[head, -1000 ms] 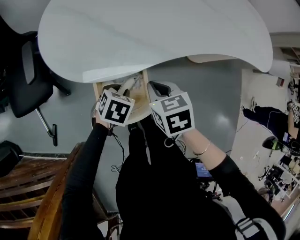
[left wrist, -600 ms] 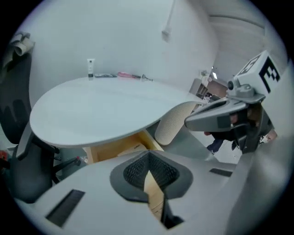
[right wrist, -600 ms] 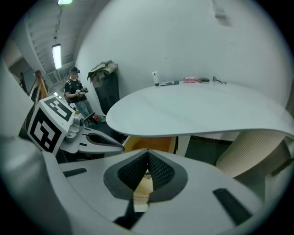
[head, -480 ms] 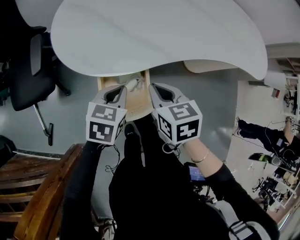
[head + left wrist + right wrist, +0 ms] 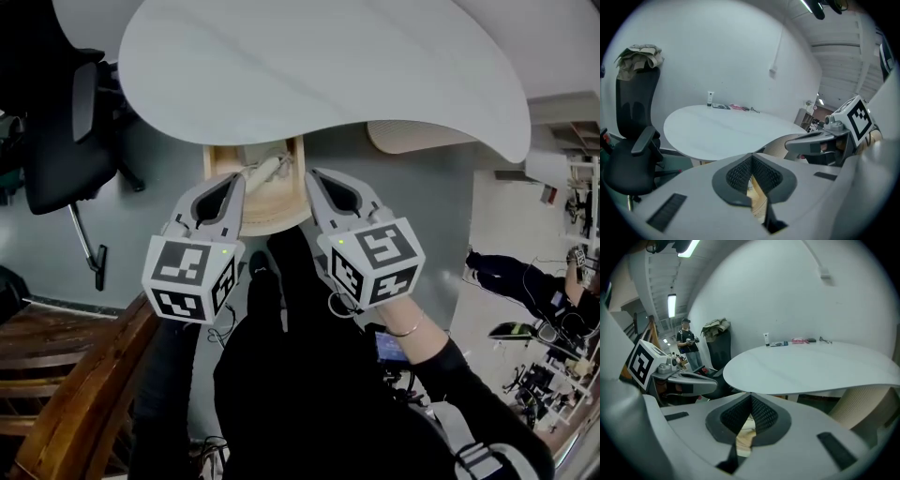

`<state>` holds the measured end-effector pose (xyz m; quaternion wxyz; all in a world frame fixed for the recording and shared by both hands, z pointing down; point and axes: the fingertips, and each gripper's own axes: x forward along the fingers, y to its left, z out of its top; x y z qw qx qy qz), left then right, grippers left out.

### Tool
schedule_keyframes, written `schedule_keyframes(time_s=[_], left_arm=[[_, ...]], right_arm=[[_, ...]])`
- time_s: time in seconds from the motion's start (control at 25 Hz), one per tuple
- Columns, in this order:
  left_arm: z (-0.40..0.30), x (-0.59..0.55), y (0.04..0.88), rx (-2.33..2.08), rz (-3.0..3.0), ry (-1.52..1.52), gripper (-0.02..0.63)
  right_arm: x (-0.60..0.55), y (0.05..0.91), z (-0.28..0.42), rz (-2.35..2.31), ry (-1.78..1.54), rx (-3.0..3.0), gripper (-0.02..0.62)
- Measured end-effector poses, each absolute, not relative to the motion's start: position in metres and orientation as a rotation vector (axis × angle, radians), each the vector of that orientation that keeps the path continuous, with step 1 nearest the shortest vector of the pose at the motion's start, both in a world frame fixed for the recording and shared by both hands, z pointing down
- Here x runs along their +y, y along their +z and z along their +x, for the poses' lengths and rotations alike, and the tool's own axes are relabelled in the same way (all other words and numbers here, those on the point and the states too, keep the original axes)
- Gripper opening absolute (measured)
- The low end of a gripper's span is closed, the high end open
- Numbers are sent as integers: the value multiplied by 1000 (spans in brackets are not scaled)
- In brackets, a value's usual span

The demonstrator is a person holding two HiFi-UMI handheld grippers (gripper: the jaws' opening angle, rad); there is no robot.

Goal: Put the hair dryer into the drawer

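The wooden drawer stands pulled out from under the white table. A pale hair dryer lies inside it near the back. My left gripper hangs above the drawer's left side, shut and empty. My right gripper hangs above the drawer's right edge, also shut with nothing in it. In the left gripper view the left gripper's jaw tips meet, with a slice of the drawer behind them. The right gripper's tips meet the same way in the right gripper view. Neither gripper touches the hair dryer.
A black office chair stands left of the table. A brown wooden chair is at the lower left. The ribbed table pedestal sits right of the drawer. Small items line the table's far edge. A person stands far off.
Both grippers have risen and drawn back out of the drawer towards me. The left gripper has rolled, so its marker cube faces differently. The hair dryer has stayed in the drawer.
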<state>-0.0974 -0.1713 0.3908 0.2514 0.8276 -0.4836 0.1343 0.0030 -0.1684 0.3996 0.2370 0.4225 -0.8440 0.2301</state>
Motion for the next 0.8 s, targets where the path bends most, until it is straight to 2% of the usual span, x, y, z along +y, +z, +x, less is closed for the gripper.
schedule_keyframes(time_s=[0.8], left_arm=[[-118, -126, 316, -1431, 2369, 170, 9]], right_arm=[[-125, 329, 2, 1187, 422, -2478, 2]])
